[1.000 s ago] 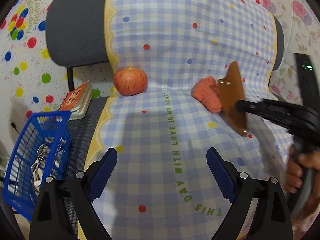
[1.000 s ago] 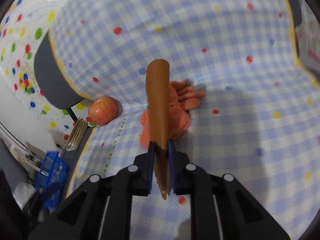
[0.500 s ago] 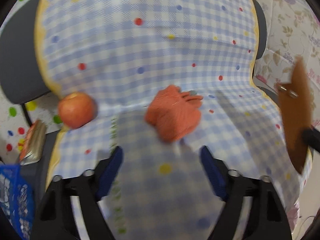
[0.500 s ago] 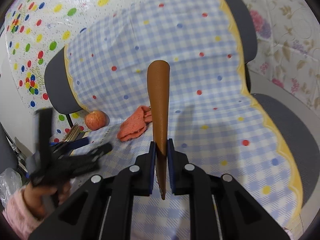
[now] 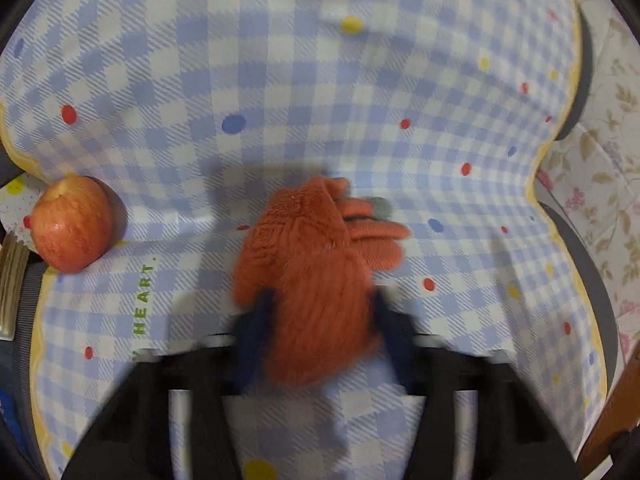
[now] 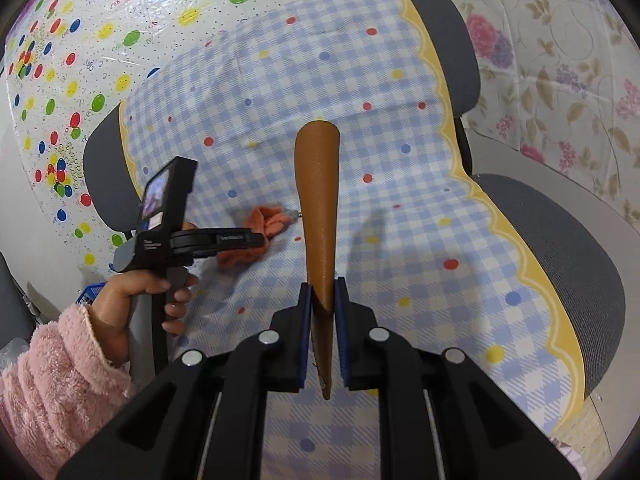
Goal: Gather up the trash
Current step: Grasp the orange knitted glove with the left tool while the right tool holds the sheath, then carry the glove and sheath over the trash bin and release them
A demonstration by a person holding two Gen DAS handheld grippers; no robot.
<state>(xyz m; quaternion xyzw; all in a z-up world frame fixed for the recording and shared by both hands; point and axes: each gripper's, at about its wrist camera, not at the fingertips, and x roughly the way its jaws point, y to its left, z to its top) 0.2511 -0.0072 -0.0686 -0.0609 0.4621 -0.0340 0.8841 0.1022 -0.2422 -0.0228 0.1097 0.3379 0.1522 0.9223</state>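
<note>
Left gripper (image 5: pixel 316 316) is down on the orange glove (image 5: pixel 316 276), fingers either side of its cuff end; frame is motion-blurred there, so can't tell if they're pinching it or just straddling it. Glove lies on the chair seat, on the blue checked cloth (image 5: pixel 320 80), right at the crease where seat meets backrest. Apple (image 5: pixel 70 224) sits on the same crease, well to the left of the glove, at the cloth's yellow edge. A book or pad edge (image 5: pixel 12 276) shows just left of the apple, off the cloth.

Right gripper (image 6: pixel 322 320) is pressed together on a flat brown leather-like piece (image 6: pixel 318 208), held edge-on, sticking up and forward out of the jaws. It's held above the seat, to the right of the glove and back from it, not touching the cloth.

From the right wrist view, the left hand (image 6: pixel 132 300), in a pink fleece sleeve (image 6: pixel 56 380), holds the left gripper's handle, and the glove (image 6: pixel 260 232) pokes out past that gripper's tip.
</note>
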